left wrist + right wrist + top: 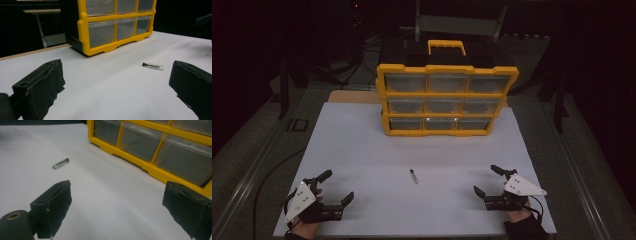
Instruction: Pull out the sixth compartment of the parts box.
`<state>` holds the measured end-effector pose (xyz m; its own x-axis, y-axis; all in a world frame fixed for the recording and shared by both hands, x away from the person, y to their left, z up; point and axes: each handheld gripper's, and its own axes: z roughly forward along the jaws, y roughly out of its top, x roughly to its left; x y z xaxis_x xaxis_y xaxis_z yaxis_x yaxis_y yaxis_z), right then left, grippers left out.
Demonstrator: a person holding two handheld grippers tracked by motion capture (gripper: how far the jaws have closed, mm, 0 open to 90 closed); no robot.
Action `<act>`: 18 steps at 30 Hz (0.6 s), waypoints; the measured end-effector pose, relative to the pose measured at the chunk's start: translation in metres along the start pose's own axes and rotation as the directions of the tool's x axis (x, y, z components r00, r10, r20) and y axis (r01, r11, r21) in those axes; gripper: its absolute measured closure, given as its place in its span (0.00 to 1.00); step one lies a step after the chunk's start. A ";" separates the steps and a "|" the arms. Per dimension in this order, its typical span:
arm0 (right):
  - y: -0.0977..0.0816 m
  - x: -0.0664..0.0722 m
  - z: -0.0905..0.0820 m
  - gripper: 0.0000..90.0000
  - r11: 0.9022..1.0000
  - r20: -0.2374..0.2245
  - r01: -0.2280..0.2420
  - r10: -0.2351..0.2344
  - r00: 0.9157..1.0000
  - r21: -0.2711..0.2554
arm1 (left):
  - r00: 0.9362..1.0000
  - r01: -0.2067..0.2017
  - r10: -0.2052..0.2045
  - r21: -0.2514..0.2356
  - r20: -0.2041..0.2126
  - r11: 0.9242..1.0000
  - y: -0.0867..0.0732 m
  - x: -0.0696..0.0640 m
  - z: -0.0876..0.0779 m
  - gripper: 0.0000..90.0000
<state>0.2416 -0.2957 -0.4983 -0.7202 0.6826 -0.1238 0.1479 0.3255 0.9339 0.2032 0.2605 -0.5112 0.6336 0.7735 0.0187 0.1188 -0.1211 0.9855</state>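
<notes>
A small clear vial with a dark cap lies flat on the white table, between the two grippers and a little ahead of them. It shows as the vial in the left gripper view and the vial in the right gripper view. A yellow drawer organiser with clear drawers stands upright at the far middle of the table. My left gripper rests at the near left, open and empty. At the near right my right gripper is open too, nothing between its fingers.
The organiser has a yellow carry handle on top, and its drawers are all closed. A dark floor surrounds the table, with stands and a cable to the left. A brown board edge shows behind the white surface.
</notes>
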 end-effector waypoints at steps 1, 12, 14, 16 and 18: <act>0.000 0.001 0.001 0.09 1.000 -0.006 0.002 -0.002 1.000 0.008 | 1.000 0.001 -0.001 -0.002 -0.001 1.000 0.000 0.000 0.000 0.00; 0.003 0.002 0.000 0.09 1.000 -0.038 0.006 -0.006 0.999 -0.001 | 1.000 -0.006 0.006 0.008 0.009 1.000 0.000 -0.002 0.001 0.00; 0.007 0.002 -0.002 0.09 1.000 -0.061 0.002 -0.003 0.998 -0.010 | 1.000 -0.005 0.005 0.008 0.009 1.000 0.001 -0.002 0.001 0.00; 0.008 0.003 -0.002 0.09 1.000 -0.059 0.001 -0.002 0.998 -0.009 | 1.000 -0.004 0.004 0.007 0.010 1.000 0.001 -0.002 0.001 0.00; 0.012 0.004 -0.005 0.09 1.000 -0.060 0.004 -0.005 0.998 -0.021 | 1.000 -0.004 0.004 0.007 0.011 1.000 0.001 -0.002 0.001 0.00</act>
<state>0.2376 -0.2921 -0.4860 -0.7603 0.6405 -0.1085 0.1308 0.3146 0.9402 0.2029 0.2579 -0.5109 0.6426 0.7659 0.0210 0.1212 -0.1287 0.9843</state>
